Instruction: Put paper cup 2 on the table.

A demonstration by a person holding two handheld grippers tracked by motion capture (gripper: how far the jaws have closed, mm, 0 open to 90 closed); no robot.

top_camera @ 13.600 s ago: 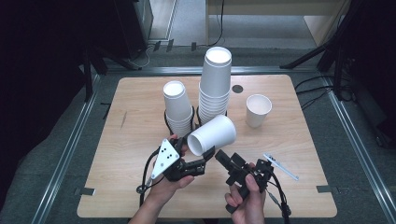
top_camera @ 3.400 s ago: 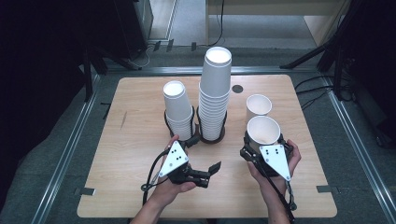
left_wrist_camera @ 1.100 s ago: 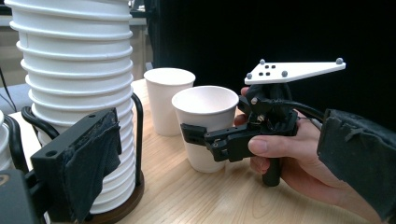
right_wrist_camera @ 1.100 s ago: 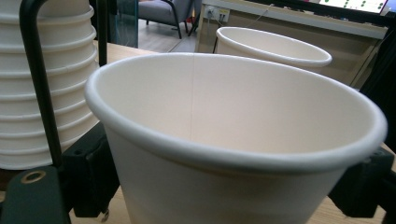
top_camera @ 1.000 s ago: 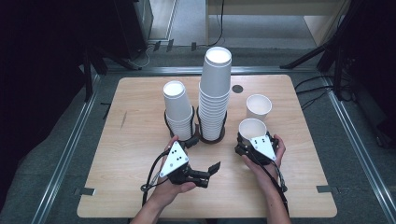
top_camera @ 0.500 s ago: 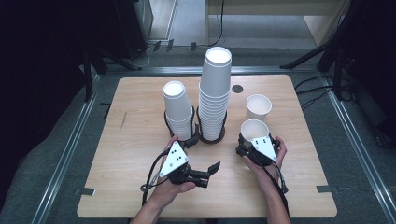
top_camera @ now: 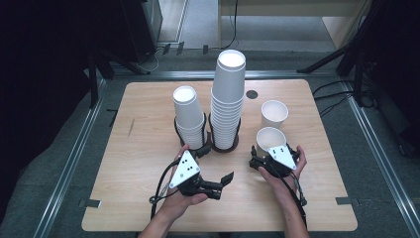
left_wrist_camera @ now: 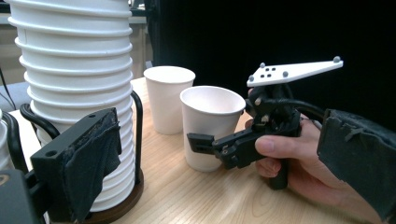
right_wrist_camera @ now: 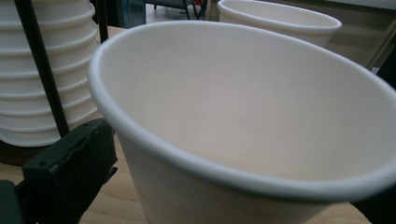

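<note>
From the high view, my right tool (top_camera: 264, 154) sits at the near paper cup (top_camera: 270, 138), which stands upright on the counter (top_camera: 138, 139) just in front of a second paper cup (top_camera: 274, 113). My left tool (top_camera: 218, 182) rests released over bare wood, jaws parted, holding nothing. To their left stand a tall cup stack (top_camera: 228, 99) and a short cup stack (top_camera: 188, 116), each in a wire holder.

In the left gripper view, one right jaw lies against the near cup's wall; I can't tell whether it is clenched or loose.

In the right gripper view, the cup's white rolled rim is round and undented. My worry: squeezing could crush the thin wall, or pulling away might tip it into its neighbour.
</note>
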